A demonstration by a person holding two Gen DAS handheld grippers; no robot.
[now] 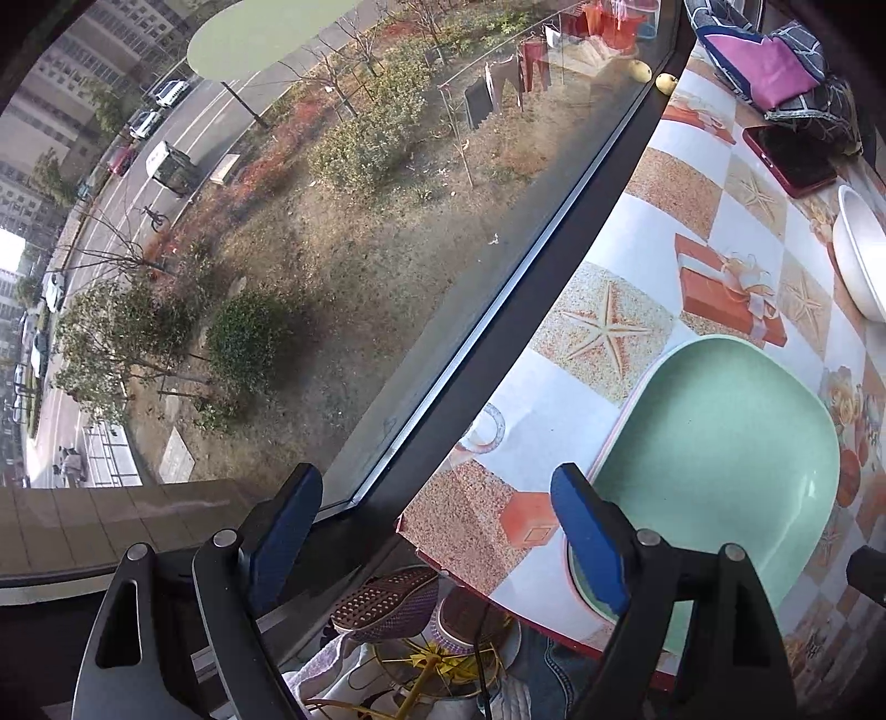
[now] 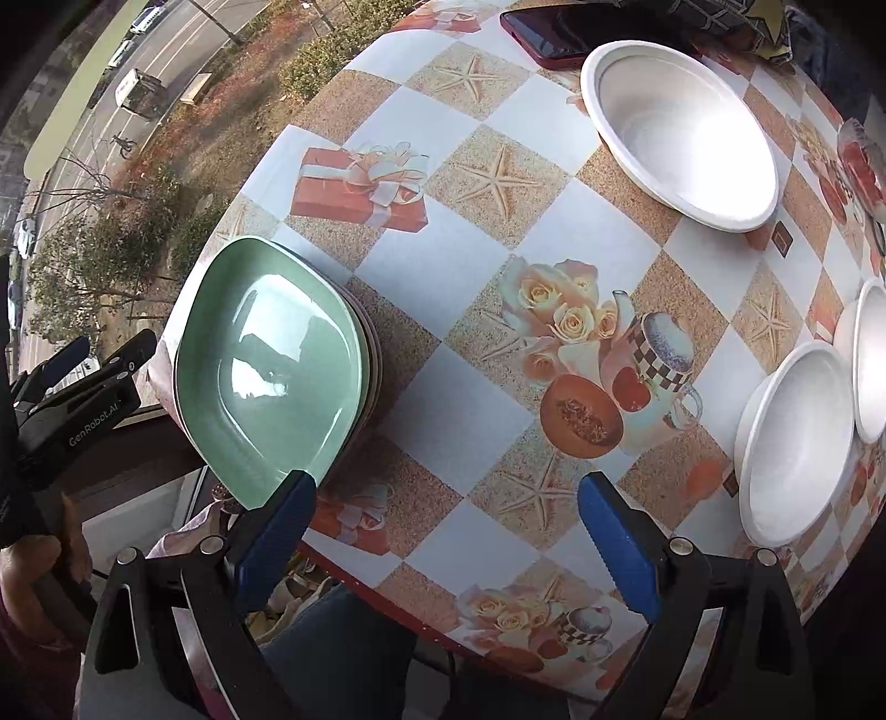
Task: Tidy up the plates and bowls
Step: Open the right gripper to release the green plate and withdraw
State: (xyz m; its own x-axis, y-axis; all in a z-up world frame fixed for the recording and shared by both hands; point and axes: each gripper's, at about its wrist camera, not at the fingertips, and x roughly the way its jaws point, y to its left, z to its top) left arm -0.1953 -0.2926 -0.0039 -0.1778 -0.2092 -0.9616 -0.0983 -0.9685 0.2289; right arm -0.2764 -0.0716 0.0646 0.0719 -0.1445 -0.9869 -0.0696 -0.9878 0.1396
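A stack of square plates with a green plate on top (image 2: pixel 271 360) sits at the table's left corner; it also shows in the left wrist view (image 1: pixel 720 459). My left gripper (image 1: pixel 437 526) is open and empty, its right finger beside the stack's edge, its left finger off the table. It shows in the right wrist view (image 2: pixel 83 376) left of the stack. My right gripper (image 2: pixel 443 531) is open and empty above the tablecloth near the front edge. Three white bowls stand on the table: one at the back (image 2: pixel 681 133), two at the right (image 2: pixel 797 443) (image 2: pixel 872 360).
The table (image 2: pixel 459 343) has a patterned cloth and stands against a window (image 1: pixel 332 249). A red phone (image 2: pixel 548 33) and folded cloths (image 1: pixel 775 66) lie at the back. A small yellow fruit (image 1: pixel 666 82) sits by the window. A basket with shoes (image 1: pixel 421 626) is below the table corner.
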